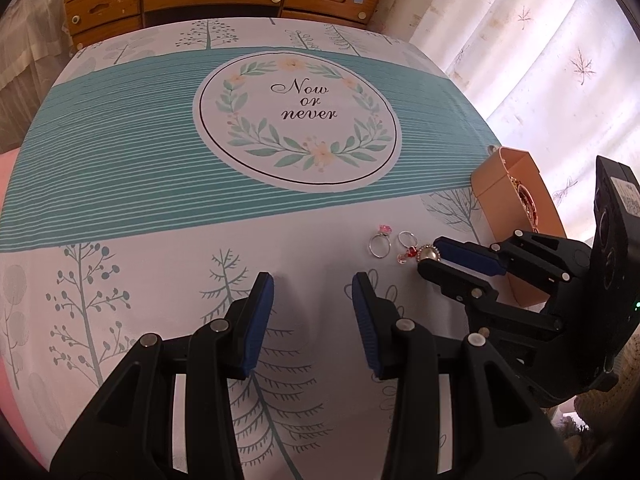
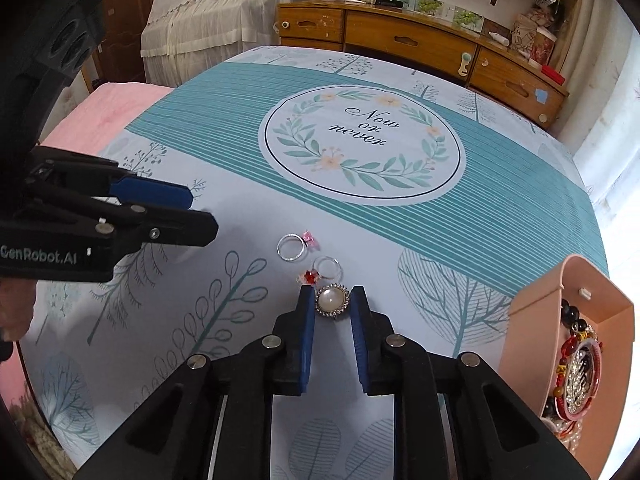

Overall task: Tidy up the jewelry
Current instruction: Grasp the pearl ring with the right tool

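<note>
A round pearl brooch with a rhinestone rim [image 2: 332, 303] lies on the printed cloth between the tips of my right gripper [image 2: 332, 298], whose jaws stand open on either side of it. The brooch [image 1: 427, 255] and the right gripper [image 1: 431, 255] also show in the left wrist view. Just beyond lie a ring with a red stone [image 2: 320, 272] and a silver ring with a pink stone [image 2: 294, 246]; both show in the left view too, red [image 1: 406, 246] and pink [image 1: 380, 242]. My left gripper [image 1: 313, 282] is open and empty, left of the rings.
A peach open box [image 2: 532, 320] at the right holds bracelets and a beaded piece [image 2: 580, 376]; it also shows in the left view [image 1: 492, 176]. A wooden dresser [image 2: 420, 44] stands past the table's far edge. The table edge drops off at right.
</note>
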A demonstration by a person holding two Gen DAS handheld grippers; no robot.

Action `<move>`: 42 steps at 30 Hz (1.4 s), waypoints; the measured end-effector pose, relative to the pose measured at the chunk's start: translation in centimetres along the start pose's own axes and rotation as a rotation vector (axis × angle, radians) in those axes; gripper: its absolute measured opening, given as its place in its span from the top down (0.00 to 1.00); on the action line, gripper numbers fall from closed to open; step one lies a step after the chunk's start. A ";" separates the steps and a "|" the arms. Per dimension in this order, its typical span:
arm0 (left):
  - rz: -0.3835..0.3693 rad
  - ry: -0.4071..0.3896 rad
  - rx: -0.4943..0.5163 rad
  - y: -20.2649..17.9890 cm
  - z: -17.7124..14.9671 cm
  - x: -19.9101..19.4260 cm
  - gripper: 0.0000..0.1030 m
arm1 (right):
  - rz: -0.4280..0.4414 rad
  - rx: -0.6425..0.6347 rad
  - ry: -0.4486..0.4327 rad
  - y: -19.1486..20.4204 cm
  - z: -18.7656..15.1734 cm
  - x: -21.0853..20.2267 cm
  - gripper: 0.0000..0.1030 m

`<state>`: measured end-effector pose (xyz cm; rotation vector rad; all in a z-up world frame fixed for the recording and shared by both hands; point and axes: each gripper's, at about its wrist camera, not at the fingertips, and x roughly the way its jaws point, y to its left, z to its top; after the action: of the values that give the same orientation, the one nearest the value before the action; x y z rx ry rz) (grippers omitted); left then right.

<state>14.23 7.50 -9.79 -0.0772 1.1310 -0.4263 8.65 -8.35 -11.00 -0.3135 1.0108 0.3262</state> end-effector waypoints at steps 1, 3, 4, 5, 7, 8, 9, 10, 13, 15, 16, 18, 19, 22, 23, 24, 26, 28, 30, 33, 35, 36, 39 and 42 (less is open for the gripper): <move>-0.001 0.001 0.005 -0.1 0.0 0.1 0.64 | 0.001 0.007 0.000 -0.1 -0.2 -0.1 0.87; -0.002 0.005 0.018 -0.5 0.1 0.3 0.64 | 0.002 0.021 -0.007 -0.2 -0.4 -0.6 0.87; -0.006 0.009 0.029 -0.7 0.2 0.5 0.64 | 0.007 0.034 -0.010 -0.3 -0.5 -1.0 0.87; -0.010 0.015 0.044 -1.1 0.3 0.7 0.64 | 0.013 0.044 -0.018 -0.4 -0.7 -1.4 0.87; -0.012 0.024 0.073 -1.9 0.5 1.3 0.64 | 0.018 0.057 -0.027 -0.5 -1.1 -2.1 0.87; -0.014 0.030 0.089 -2.2 0.6 1.6 0.64 | 0.020 0.064 -0.028 -0.4 -1.3 -2.4 0.87; -0.015 0.034 0.101 -2.6 0.6 1.8 0.64 | 0.024 0.076 -0.028 -0.5 -1.6 -2.6 0.87; -0.012 0.042 0.118 -3.0 0.7 2.2 0.64 | 0.030 0.085 -0.027 -0.5 -1.9 -2.8 0.87; -0.004 0.034 0.152 -3.8 1.0 2.7 0.64 | 0.040 0.109 -0.022 -0.7 -2.9 -3.1 0.87; -0.001 0.038 0.165 -4.3 1.4 3.2 0.64 | 0.048 0.132 -0.017 -0.9 -3.5 -3.1 0.87; 0.001 0.038 0.172 -4.6 1.6 3.4 0.64 | 0.053 0.141 -0.014 -1.0 -3.7 -3.1 0.87; 0.013 0.035 0.187 -4.9 1.9 3.7 0.64 | 0.059 0.159 -0.011 -1.2 -4.1 -3.0 0.87; 0.023 0.033 0.196 -5.3 1.9 3.9 0.64 | 0.059 0.167 -0.012 -1.4 -4.3 -3.0 0.87; 0.055 0.025 0.220 -6.1 2.1 4.2 0.64 | 0.067 0.188 -0.017 -1.8 -4.5 -3.1 0.87; 0.067 0.022 0.229 -6.4 2.0 4.3 0.64 | 0.070 0.194 -0.018 -1.9 -4.5 -3.1 0.87; 0.082 0.018 0.238 -6.6 2.0 4.4 0.64 | 0.073 0.203 -0.021 -2.1 -4.6 -3.2 0.87; 0.104 0.009 0.252 -6.9 1.9 4.6 0.65 | 0.083 0.219 -0.025 -2.4 -4.8 -3.3 0.87; 0.136 -0.002 0.262 -7.1 1.9 4.7 0.76 | 0.088 0.227 -0.032 -2.6 -5.0 -3.6 0.87; 0.139 -0.006 0.260 -7.1 2.0 4.7 0.88 | 0.097 0.231 -0.039 -2.7 -5.2 -3.9 0.87; 0.149 -0.011 0.262 -7.1 2.0 4.7 0.88 | 0.109 0.241 -0.048 -2.9 -5.4 -4.4 0.87; 0.162 -0.025 0.269 -7.3 1.9 4.6 0.94 | 0.116 0.253 -0.063 -3.1 -5.6 -4.9 0.87; 0.167 -0.028 0.267 -7.4 1.9 4.4 0.96 | 0.120 0.257 -0.071 -3.3 -5.6 -5.2 0.87; 0.165 -0.042 0.246 -7.6 2.2 3.3 0.96 | 0.130 0.272 -0.098 -3.7 -5.7 -6.4 0.87; 0.162 -0.069 0.241 -8.3 2.4 1.7 0.96 | 0.141 0.289 -0.138 -4.4 -6.0 -8.3 0.87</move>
<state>14.59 -1.08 -7.96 0.2080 1.0023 -0.4086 1.72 -15.71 -6.34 0.0419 0.9309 0.3201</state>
